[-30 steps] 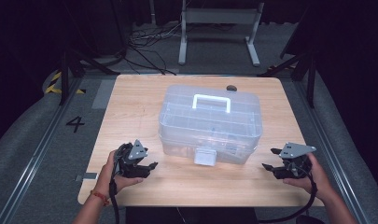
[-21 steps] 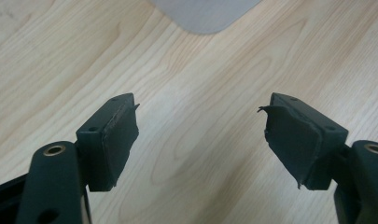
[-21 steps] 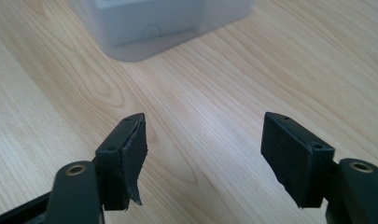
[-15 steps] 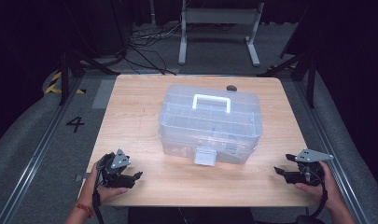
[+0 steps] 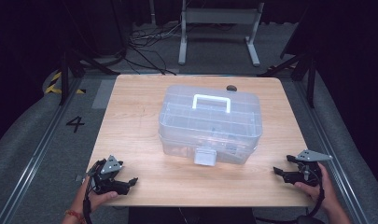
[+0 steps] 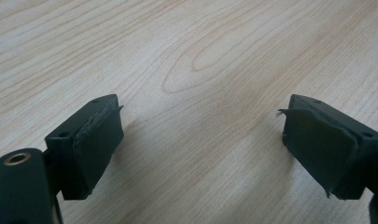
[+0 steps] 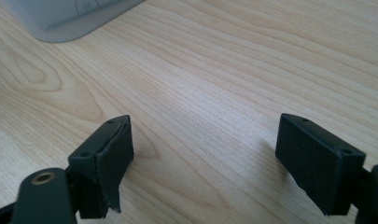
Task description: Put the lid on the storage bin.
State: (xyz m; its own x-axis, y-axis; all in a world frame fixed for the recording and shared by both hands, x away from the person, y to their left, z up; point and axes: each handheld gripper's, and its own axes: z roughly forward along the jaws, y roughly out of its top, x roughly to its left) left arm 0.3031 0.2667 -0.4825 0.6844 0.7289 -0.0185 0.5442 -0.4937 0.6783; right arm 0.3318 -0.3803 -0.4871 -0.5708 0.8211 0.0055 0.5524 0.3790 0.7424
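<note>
A clear plastic storage box [image 5: 210, 123] with a white handle [image 5: 212, 99] and a front latch [image 5: 205, 156] stands shut at the middle of the wooden table [image 5: 135, 107]. My left gripper [image 5: 129, 184] rests low at the near left corner, its jaws pointing right toward the table's middle. In the left gripper view it [image 6: 200, 135] is open over bare wood. My right gripper [image 5: 282, 165] sits at the near right edge, pointing left. It [image 7: 205, 158] is open too, with a corner of the box [image 7: 70, 16] farther off. Both pairs of jaws have just been opening, with nothing between them.
A small dark object [image 5: 231, 87] lies on the table behind the box. Beyond the far edge stand a metal frame [image 5: 214, 18] and loose cables on the floor. A painted "4" [image 5: 75, 123] marks the floor at the left.
Both hands have drawn back toward the near edge and sunk lower, the left one outward to the left corner, the right one outward to the right. Both pairs of jaws stand wider.
</note>
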